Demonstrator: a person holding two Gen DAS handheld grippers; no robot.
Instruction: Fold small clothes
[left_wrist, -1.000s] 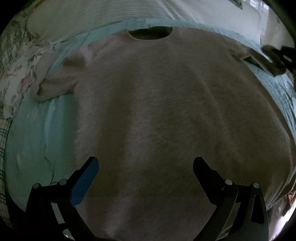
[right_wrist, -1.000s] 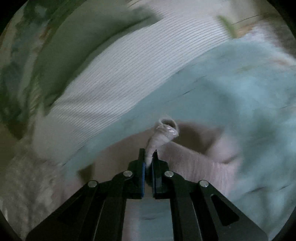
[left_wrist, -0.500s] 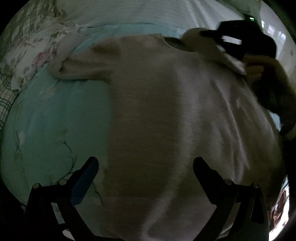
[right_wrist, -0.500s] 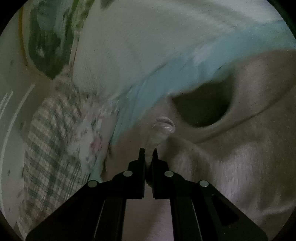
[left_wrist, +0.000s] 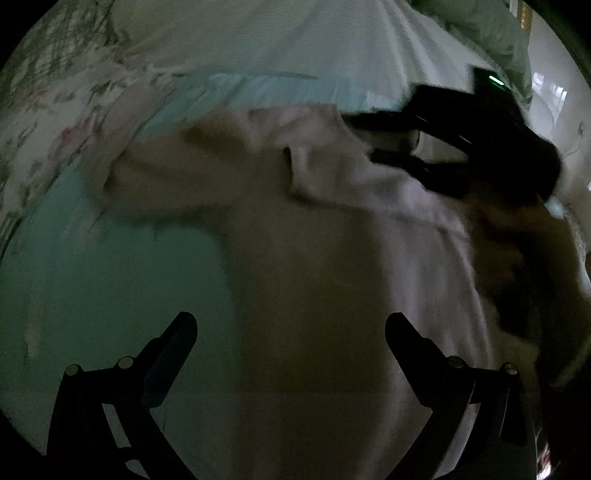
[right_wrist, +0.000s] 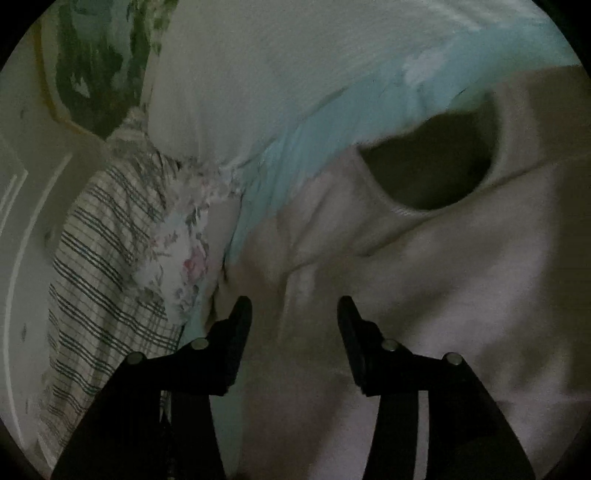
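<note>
A pale pink sweater (left_wrist: 332, 280) lies spread on a light blue bedsheet (left_wrist: 110, 280). Its left sleeve (left_wrist: 155, 173) sticks out to the left, and its right sleeve lies folded across the chest. My left gripper (left_wrist: 290, 332) is open and empty above the sweater's lower body. My right gripper (right_wrist: 293, 314) is open and empty just above the folded cloth near the neck hole (right_wrist: 432, 166). It also shows in the left wrist view (left_wrist: 373, 138) at the sweater's top, over the collar area.
A white ribbed cover (left_wrist: 277, 40) lies beyond the sweater. A floral pillow (left_wrist: 48, 122) and a plaid cloth (right_wrist: 92, 295) sit at the left. The blue sheet (right_wrist: 314, 147) shows between sweater and cover.
My right gripper carried the sleeve cuff across the sweater toward the collar, then opened and let it go. The left gripper stayed open and shifted a little over the sweater's lower body.
</note>
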